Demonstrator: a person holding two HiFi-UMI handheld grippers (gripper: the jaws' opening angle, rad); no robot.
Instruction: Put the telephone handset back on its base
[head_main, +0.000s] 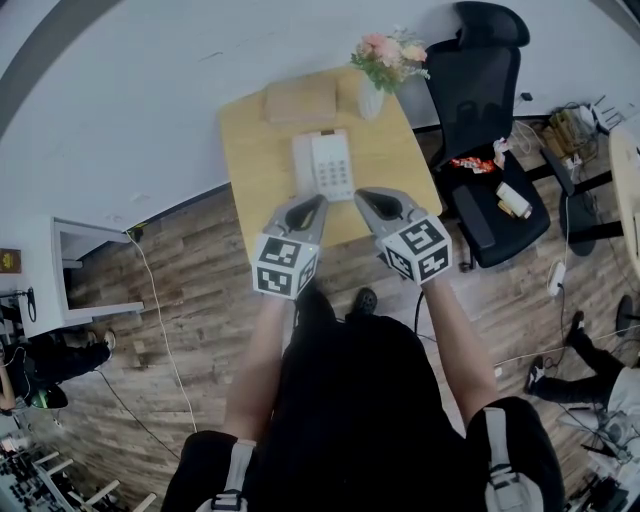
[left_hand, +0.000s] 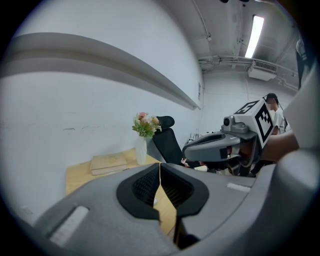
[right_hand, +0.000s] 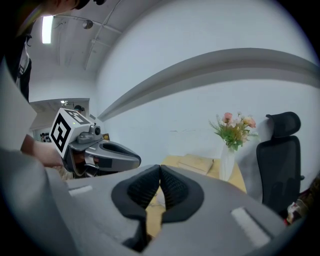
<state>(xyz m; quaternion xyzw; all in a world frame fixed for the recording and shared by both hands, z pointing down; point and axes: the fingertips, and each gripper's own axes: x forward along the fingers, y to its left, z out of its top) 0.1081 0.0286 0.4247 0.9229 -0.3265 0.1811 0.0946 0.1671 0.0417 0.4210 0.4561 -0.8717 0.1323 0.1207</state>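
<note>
L tongs (left_hand: 159, 172) pressed together, pads meeting tip to tip, nothing btwn them; R tongs (right_hand: 160, 172) likewise pressed together and empty. Both are held side by side over the near part of the bench (head_main: 250, 170), tips angled in toward each other, marker cubes toward the person. Telephone (head_main: 323, 165) sits on the bench just ahead of both tips, roughly centred btwn them, gripped by neither. White handset (head_main: 303, 165) lies along the left side of the base (head_main: 335, 165), on the L tongs' side, w/ the keypad on the R tongs' side; can't tell if it's fully seated. Beyond the telephone, further from the tongs, tan books (head_main: 300, 100) lie at the bench's far edge; vase (head_main: 371, 100) w/ pink flowers (head_main: 390, 55) stands ahead and right of R tongs. Black chair (head_main: 480, 90) is off to R tongs' right, beside the bench, on wood floor (head_main: 180, 300).
</note>
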